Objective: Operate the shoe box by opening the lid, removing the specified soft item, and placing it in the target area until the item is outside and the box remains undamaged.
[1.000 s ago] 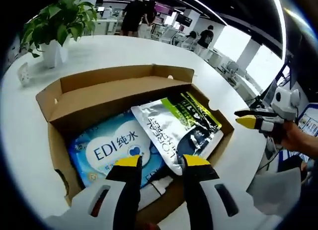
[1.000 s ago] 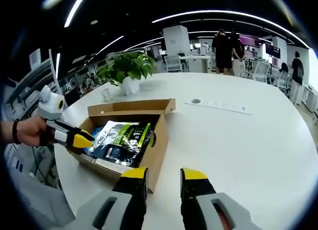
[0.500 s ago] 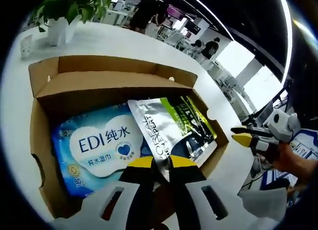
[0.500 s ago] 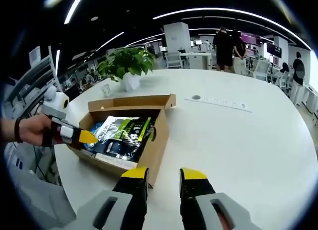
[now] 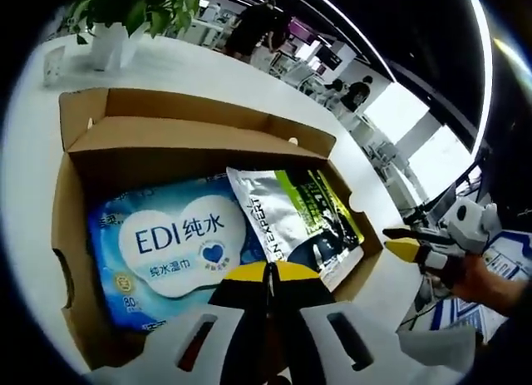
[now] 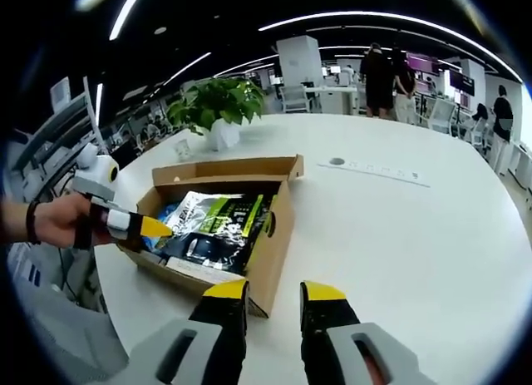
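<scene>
So in my left gripper view, the left gripper [image 5: 268, 274] has its yellow-tipped jaws pinched right together at the bottom centre, and they look clamped on the near edge of the silver-and-green pouch [image 5: 295, 216], though the actual pinch point is hard to make out. That pouch lies inside the open cardboard shoe box [image 5: 191, 135], tilted over the right side of a blue EDI wet wipes pack [image 5: 162, 245] that fills the box's left half. The lid flap stands folded back toward the top of the frame. In the right gripper view, the right gripper [image 6: 272, 292] hangs over the white table [image 6: 416, 235] at lower centre, jaws a narrow gap apart with nothing between them, just beside the box's near corner. A potted plant [image 6: 214, 111] sits upper left.
</scene>
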Tool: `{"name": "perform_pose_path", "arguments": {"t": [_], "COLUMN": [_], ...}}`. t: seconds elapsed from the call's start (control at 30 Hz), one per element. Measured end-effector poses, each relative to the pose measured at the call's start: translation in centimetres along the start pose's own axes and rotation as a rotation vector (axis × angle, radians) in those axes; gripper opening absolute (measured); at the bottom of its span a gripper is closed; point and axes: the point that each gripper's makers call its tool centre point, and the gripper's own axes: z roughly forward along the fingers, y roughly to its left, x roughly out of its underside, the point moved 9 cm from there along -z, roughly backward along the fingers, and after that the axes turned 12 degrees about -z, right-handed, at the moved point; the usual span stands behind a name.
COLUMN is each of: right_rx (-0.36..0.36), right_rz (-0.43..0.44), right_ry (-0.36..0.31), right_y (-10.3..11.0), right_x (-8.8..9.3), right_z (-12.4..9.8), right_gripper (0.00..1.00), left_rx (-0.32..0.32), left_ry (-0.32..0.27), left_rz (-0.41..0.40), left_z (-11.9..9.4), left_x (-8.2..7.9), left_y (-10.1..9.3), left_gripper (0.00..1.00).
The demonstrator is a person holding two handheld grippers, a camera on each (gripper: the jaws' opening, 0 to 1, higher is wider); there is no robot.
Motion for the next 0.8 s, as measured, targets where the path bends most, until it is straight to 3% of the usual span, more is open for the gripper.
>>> {"name": "perform_pose_path", "arguments": {"t": [0.33,0.67,0.8], "right_rx": [-0.026,-0.085,-0.105], "right_rz": [-0.024,-0.059,-0.068], "right_ry": [-0.012,-0.037,-0.045], "right_y": [0.8,3.1,3.7], "right_x": [-1.1,-3.2,-4.1], "right_z": [0.5,1.6,2.3], "right_gripper": [0.21,0.23,0.23], "left_rx": [-0.016,-0.021,-0.033], "left_ry": [-0.007,-0.006,0.006], "left_rz": [0.000,-0.018,0.014], "left_z": [-0.4,-1.0,-1.1], "left_x": [-0.1,-0.1,-0.2], "left_y": [0.4,1.3,1.3], "left_gripper": [0.00,0.00,0.00]}}
